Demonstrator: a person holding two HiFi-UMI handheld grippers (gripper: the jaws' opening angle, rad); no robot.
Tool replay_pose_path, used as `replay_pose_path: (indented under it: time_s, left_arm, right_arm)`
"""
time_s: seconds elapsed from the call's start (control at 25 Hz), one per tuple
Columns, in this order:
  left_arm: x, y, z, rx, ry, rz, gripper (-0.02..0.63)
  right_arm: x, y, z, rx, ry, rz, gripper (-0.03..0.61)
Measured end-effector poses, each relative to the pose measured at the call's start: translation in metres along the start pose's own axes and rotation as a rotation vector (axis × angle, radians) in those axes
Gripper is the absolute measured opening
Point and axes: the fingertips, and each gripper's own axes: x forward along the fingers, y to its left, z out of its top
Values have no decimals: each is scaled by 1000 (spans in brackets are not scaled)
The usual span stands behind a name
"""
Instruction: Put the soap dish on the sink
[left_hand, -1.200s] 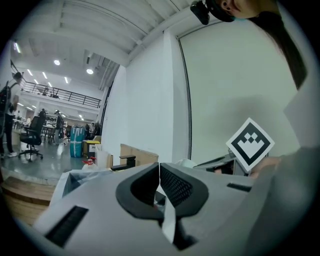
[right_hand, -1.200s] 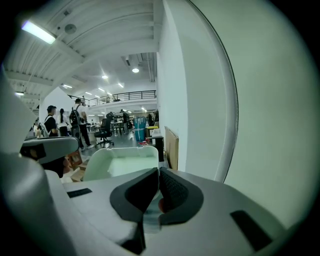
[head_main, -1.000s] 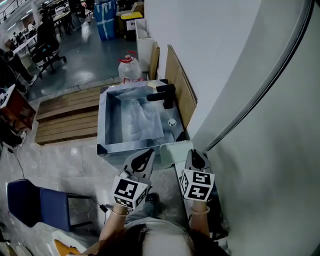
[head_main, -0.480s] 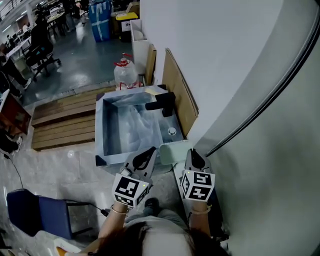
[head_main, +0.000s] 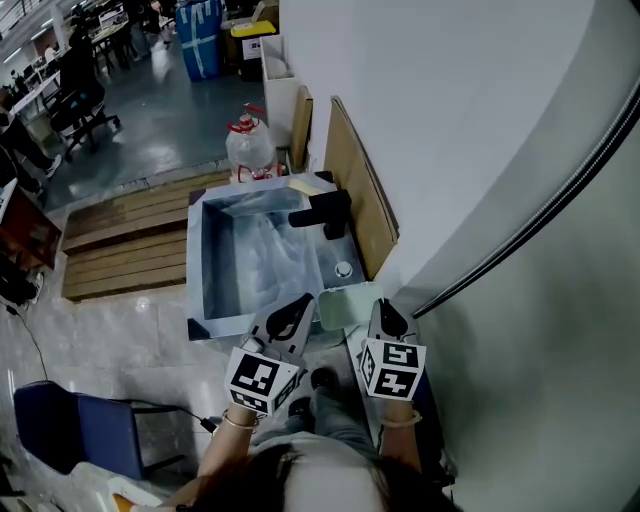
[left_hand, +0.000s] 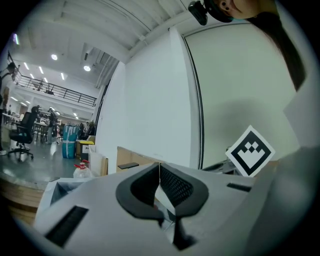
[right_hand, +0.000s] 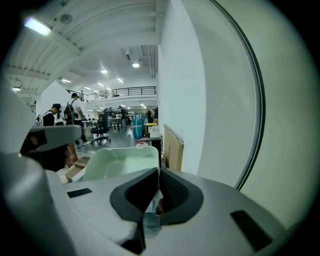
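Observation:
A pale green soap dish (head_main: 343, 305) hangs over the near right corner of the metal sink (head_main: 204, 272). My right gripper (head_main: 383, 312) is shut on the dish's right rim. In the right gripper view the dish (right_hand: 121, 161) spreads out ahead and left of the shut right gripper (right_hand: 159, 172). My left gripper (head_main: 298, 306) floats just left of the dish over the sink's near edge, shut with nothing in it (left_hand: 159, 170). A black faucet (head_main: 325, 212) stands on the sink's right side, with a round metal knob (head_main: 344, 269) between it and the dish.
A white wall runs along the right. A wood panel (head_main: 360, 195) leans on it behind the faucet. A water bottle (head_main: 250, 148) stands beyond the sink. Wooden pallets (head_main: 125, 240) lie to the left, and a blue chair (head_main: 80, 425) is at the lower left.
Both grippers and the held dish have edged slightly forward towards the sink's near right corner. Both grippers stay shut.

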Motion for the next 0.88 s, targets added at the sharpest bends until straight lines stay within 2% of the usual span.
replay_pose_path:
  time_s: [0.36,0.88]
  left_arm:
    - [32,12,-1,1,17,31,9]
    - [69,27,-25,-32,86,71,9]
  right_arm:
    - [39,-11,-12,-13,69,34,31]
    - [93,-18,-46,-17,177,94,31]
